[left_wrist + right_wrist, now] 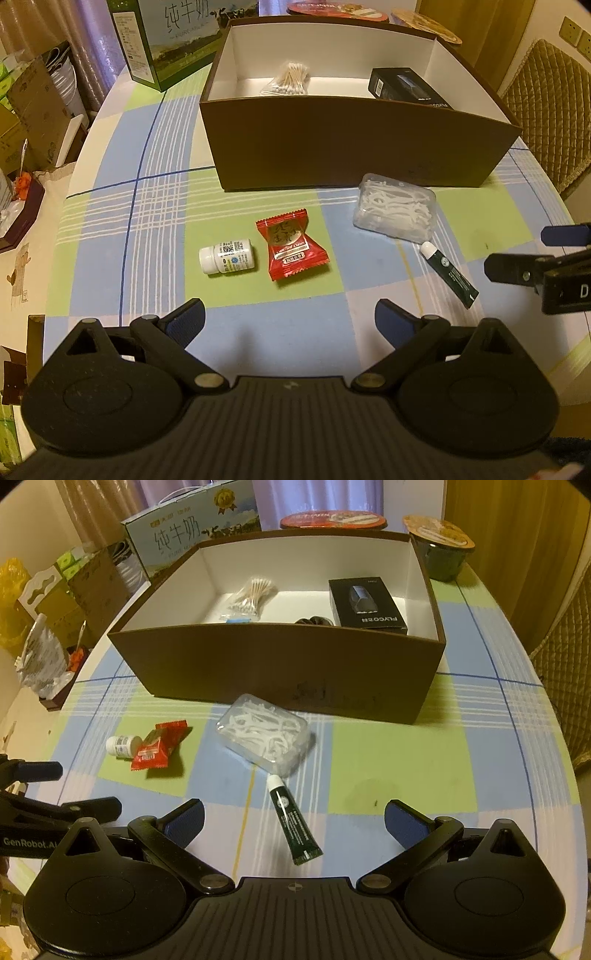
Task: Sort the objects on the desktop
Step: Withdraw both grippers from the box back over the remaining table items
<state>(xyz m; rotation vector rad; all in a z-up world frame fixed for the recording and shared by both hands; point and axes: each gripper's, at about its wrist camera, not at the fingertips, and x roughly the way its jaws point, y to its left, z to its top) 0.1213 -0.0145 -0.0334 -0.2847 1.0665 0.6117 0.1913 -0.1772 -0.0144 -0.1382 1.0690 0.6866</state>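
We see the dark green tube (294,822) low in the centre of the right wrist view, lying flat on the checked counter (399,760), long axis slanted, white cap toward the clear floss-pick case (266,739) (its print unreadable). Both the left tool (290,319) and right tool (294,821) are spread wide, empty. In the brown box (295,675), a black carton (365,605) reads "FLYCO".
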